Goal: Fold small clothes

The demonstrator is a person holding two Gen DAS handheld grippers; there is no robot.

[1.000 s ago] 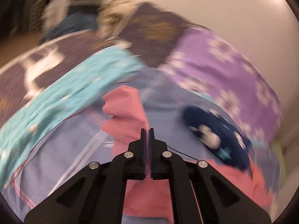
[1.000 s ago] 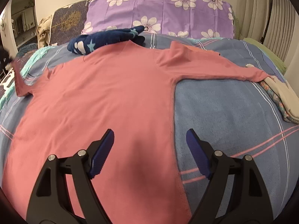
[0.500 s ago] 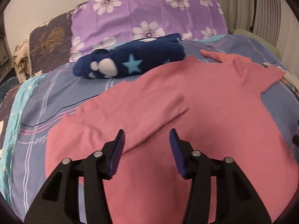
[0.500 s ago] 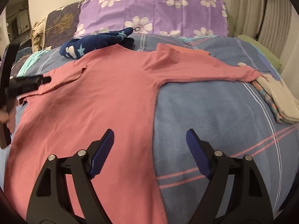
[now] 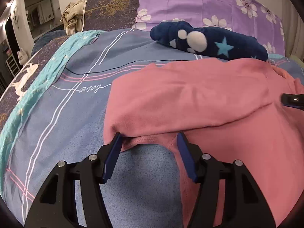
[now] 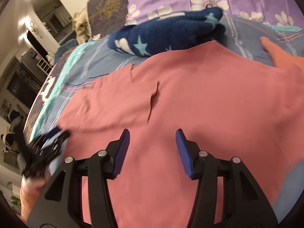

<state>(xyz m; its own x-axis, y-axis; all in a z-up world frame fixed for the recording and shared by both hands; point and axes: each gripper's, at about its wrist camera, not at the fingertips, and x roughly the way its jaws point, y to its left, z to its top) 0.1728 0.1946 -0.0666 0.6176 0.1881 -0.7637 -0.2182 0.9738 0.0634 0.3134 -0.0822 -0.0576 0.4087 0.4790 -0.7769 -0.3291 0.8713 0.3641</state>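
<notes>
A pink long-sleeved shirt (image 5: 199, 102) lies spread on the blue striped bed cover (image 5: 72, 98), its left sleeve folded in over the body. My left gripper (image 5: 149, 137) is open, its tips at the shirt's left edge by the sleeve fold. In the right wrist view the shirt (image 6: 209, 98) fills the middle. My right gripper (image 6: 153, 134) is open and empty just above the shirt's body. The left gripper also shows there at lower left (image 6: 49, 142), blurred. The right gripper's tip shows at the right edge of the left wrist view (image 5: 292, 99).
A dark blue fleece garment with stars (image 5: 207, 39) lies beyond the shirt, before purple flowered pillows (image 5: 209, 5). A turquoise cloth (image 5: 38, 87) runs along the bed's left side. A beige garment (image 5: 73, 19) sits at the far left corner.
The left gripper opened and let the sleeve go, folded over the shirt, then drew back to the shirt's left edge. The right gripper moved left over the shirt and narrowed, still open.
</notes>
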